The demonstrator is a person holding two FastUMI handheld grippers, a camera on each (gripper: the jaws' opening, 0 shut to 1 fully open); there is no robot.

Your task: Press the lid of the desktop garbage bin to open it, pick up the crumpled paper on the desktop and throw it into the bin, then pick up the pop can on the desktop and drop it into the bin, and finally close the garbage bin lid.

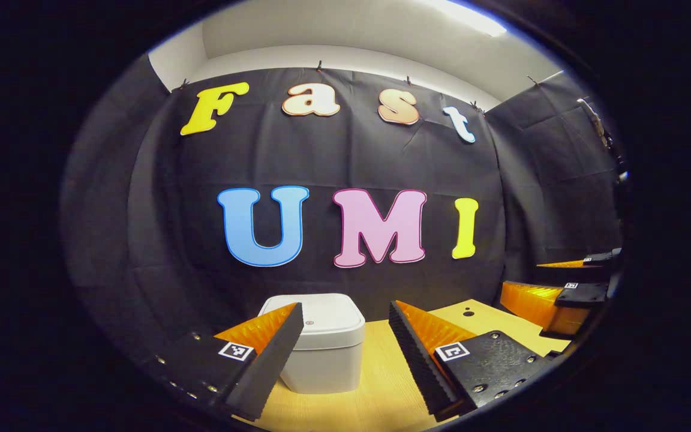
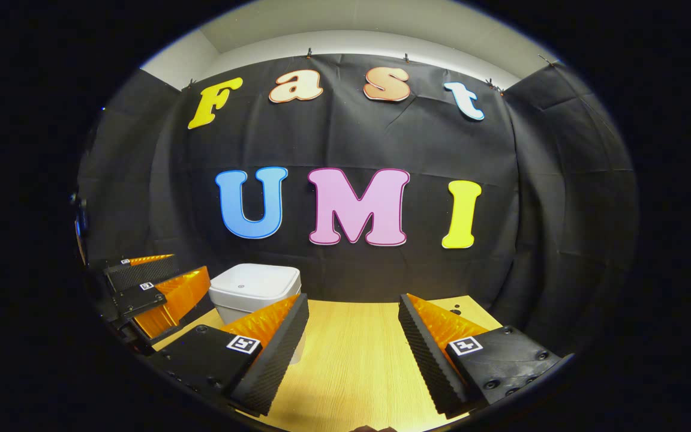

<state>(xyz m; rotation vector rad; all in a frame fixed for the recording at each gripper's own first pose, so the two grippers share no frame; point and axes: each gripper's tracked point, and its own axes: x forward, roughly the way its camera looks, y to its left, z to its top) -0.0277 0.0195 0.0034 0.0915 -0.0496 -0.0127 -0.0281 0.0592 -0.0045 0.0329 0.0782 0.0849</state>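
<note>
A black cloth wall backs a pale wooden desk (image 1: 375, 384) under a white ceiling. In the left gripper view, the left tool (image 1: 345, 345) hangs low over the desk with its fingers spread wide and nothing between them. The white bin (image 1: 321, 342), lid shut, stands near the desk's far edge against the cloth, partly behind the near-side finger (image 1: 273, 354). The right tool (image 1: 561, 297) shows at the right edge, above the desk's right side. In the right gripper view, the right tool (image 2: 351, 342) is likewise spread wide and empty above the desk (image 2: 351, 366). The bin (image 2: 254, 291) sits at the far left of the desk by the cloth, with the left tool (image 2: 153, 294) just beside it.
</note>
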